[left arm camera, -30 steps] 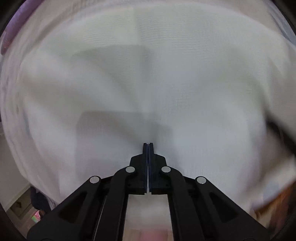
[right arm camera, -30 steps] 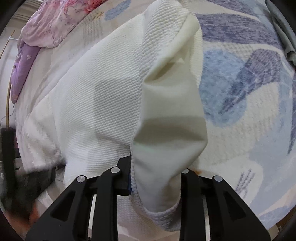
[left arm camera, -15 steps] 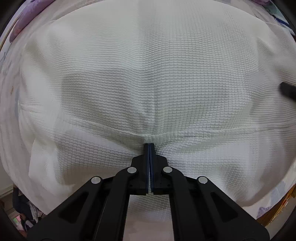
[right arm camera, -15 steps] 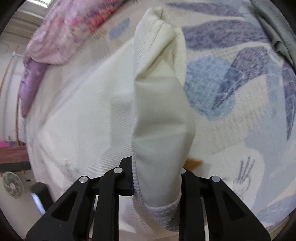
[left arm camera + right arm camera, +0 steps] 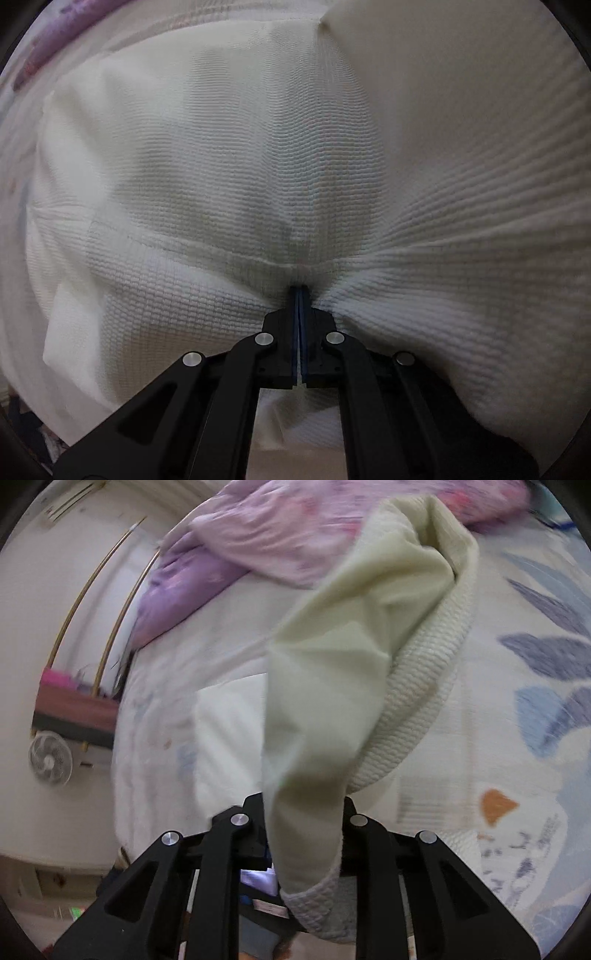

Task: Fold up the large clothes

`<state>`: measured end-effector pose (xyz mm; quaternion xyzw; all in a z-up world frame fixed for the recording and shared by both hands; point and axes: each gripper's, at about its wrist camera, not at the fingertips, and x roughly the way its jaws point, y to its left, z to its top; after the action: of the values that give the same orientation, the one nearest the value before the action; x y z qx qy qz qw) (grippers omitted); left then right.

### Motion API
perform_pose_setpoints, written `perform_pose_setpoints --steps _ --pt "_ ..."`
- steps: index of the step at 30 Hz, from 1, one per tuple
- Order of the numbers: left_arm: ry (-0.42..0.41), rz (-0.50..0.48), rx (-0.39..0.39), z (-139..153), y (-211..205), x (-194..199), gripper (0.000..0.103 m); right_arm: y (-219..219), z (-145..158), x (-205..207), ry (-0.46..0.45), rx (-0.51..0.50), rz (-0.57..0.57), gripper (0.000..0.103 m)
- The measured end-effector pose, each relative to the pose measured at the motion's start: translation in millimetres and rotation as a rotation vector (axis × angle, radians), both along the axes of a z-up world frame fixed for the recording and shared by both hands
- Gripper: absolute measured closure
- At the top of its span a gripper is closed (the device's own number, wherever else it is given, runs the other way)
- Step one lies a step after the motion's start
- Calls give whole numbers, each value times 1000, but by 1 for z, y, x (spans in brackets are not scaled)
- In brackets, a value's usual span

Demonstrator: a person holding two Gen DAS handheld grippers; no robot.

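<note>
A white waffle-knit garment (image 5: pixel 258 147) fills the left wrist view, spread flat on the bed. My left gripper (image 5: pixel 300 290) points straight down and is shut on a pinch of it just below a seam; the cloth puckers around the tips. A raised fold (image 5: pixel 461 110) rises at the upper right. In the right wrist view my right gripper (image 5: pixel 303 803) is shut on a bunched part of the same garment (image 5: pixel 332 664), lifted off the bed with its smooth cream inner side showing. The cloth hides the fingertips. Another part of the garment (image 5: pixel 229 731) lies flat below.
The bed sheet (image 5: pixel 517 738) has blue leaf prints. A pink and purple quilt (image 5: pixel 280 535) is heaped at the bed's far end. Left of the bed stand a small fan (image 5: pixel 50 762) and a low shelf (image 5: pixel 74 709). The purple quilt (image 5: pixel 55 44) also edges the left view.
My right gripper has risen and tilted up with the bunched cloth, bringing quilt, wall and fan into view. My left gripper slid across the garment, and a fold now rises at its right.
</note>
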<state>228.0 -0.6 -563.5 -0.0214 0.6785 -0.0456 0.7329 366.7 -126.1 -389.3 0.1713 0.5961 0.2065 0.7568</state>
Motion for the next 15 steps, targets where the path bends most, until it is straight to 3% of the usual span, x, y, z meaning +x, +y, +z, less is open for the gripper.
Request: perform_pose_setpoints --steps 2,5,8,11,15 --pt "-17 14 71 25 25 -6 102 28 5 7 1 -22 17 85" --pt "-52 55 31 60 74 -18 102 55 3 15 32 6 14 85" --pt "-86 77 54 81 123 -25 101 90 -7 22 65 27 14 85" --pt "-104 116 54 97 166 -1 101 126 -19 25 74 -37 31 85" --pt "-111 165 84 107 184 32 101 171 -45 28 128 -79 34 84"
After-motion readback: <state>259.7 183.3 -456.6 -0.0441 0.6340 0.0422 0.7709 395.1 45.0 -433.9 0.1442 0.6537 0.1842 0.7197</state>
